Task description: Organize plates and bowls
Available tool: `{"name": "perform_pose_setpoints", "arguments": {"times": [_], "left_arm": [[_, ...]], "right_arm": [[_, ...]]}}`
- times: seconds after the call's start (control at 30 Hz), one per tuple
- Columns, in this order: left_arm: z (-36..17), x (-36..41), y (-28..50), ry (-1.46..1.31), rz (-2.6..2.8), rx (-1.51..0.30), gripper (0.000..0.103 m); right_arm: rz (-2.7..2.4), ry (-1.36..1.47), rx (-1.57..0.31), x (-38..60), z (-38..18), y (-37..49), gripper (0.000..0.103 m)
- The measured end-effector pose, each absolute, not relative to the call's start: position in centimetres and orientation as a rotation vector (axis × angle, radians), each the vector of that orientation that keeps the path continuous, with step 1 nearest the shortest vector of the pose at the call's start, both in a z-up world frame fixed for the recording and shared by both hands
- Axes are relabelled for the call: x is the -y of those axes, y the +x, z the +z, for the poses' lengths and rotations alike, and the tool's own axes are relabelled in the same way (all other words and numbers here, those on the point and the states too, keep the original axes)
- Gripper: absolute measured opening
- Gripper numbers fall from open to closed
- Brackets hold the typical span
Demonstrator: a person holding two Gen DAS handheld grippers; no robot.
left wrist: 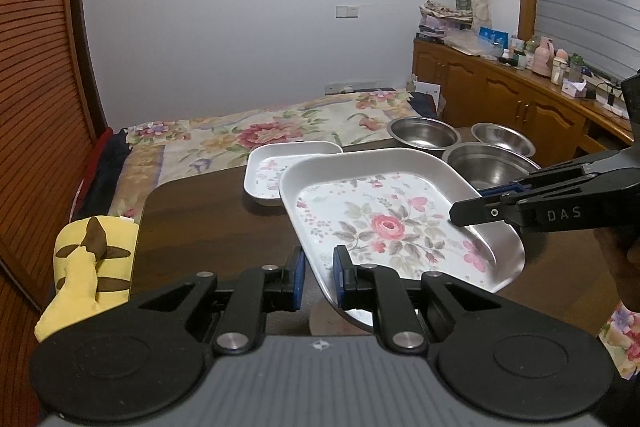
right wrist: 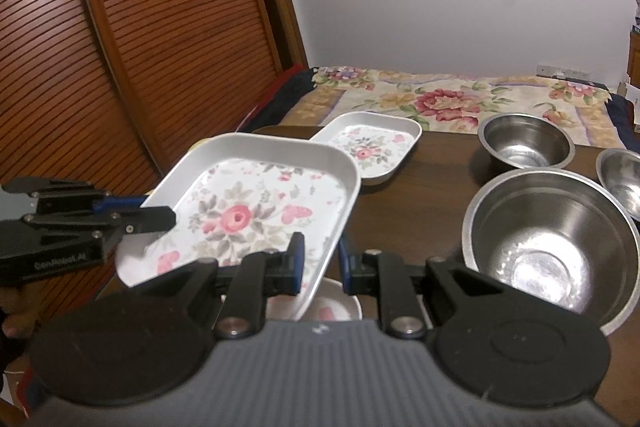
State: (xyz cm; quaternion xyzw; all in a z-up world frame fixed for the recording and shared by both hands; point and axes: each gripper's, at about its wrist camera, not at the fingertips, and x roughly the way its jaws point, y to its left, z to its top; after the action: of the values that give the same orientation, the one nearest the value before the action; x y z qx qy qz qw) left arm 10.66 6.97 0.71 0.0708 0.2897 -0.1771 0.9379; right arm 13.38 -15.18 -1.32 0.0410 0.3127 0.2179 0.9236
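Tongs of both hands grip large floral tray.

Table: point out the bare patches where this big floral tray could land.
Bare dark wood lies left of the small floral tray, toward the yellow plush. A narrower strip runs between that tray and the steel bowls. The bowls' corner is crowded.
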Motion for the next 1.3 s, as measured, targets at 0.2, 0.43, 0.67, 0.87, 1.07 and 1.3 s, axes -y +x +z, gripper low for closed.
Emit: {"name": "perform_pose_setpoints", "arguments": {"times": [0.2,0.43,0.67,0.87,1.07,1.3], "left_arm": [[0.2,-6.5,9.9,0.136,-0.375,-0.600,0.016],[-0.6,-5.7,9.1,0.145,-0.390,-0.616,0.016],[-2.0,-5.8,8.2,0.136,-0.385,-0.641,0.016],[-3.1,-6.2,7.6,0.122,-0.377,-0.661,0.016],[-4.3,-6.3,7.4,0.112,-0.372,-0.681,0.016],[-5.6,-5.9,7.7,0.125,-0.355,-0.699,0.016]], "right_arm": [[0.445,0.085,-0.646,15.7,-1.6,12.8,0.020],[0.439,0.084,-0.659,16.3,-2.2,12.3,0.020],[0.442,0.083,-0.675,16.2,-3.3,11.5,0.020],[0.446,0.078,-0.684,15.9,-4.3,10.8,0.020],[0.442,0.060,-0.689,15.6,-5.2,10.2,0.020],[0.418,0.056,-0.691,15.4,-6.5,9.9,0.020]]}}
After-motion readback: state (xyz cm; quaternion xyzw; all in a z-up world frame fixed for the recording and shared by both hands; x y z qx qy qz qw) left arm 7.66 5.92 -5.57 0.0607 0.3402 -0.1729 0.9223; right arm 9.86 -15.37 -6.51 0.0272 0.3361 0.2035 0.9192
